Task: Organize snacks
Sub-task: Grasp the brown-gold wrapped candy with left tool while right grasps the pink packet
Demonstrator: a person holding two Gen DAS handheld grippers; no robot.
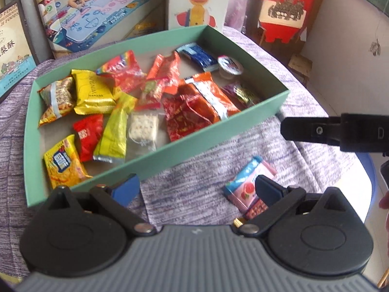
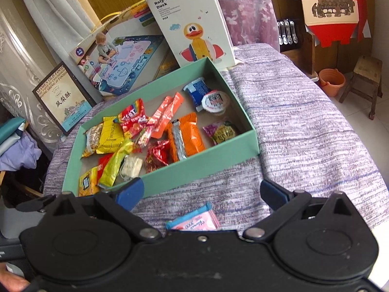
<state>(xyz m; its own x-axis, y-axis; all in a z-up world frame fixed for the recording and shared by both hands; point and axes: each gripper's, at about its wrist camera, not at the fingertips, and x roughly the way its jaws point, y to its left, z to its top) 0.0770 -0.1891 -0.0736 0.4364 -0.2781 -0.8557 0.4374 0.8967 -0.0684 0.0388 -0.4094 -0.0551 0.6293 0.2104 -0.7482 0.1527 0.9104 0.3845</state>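
A purple striped cloth point(image 2: 304, 126) covered the worktop, and toy boxes leaned at the back: a duck box point(image 2: 194, 22) at 12 o'clock and a drawing mat box point(image 2: 121, 60) at 10 o'clock. A green box point(image 2: 201, 168) sat on the cloth, full of snacks. Inside it were a yellow packet point(image 1: 93, 92), an orange packet point(image 1: 206, 95), a blue packet point(image 1: 200, 57) and a small jelly cup point(image 1: 229, 65) at the far end. One pink and blue snack packet point(image 1: 248, 185) lay on the cloth outside the box, near its front wall at 6 o'clock. The left tool point(image 1: 198, 189) was spread wide and held nothing; the pink packet lay by its right finger. The right tool point(image 2: 203, 194) was also spread wide and empty, hanging just above the same pink packet.
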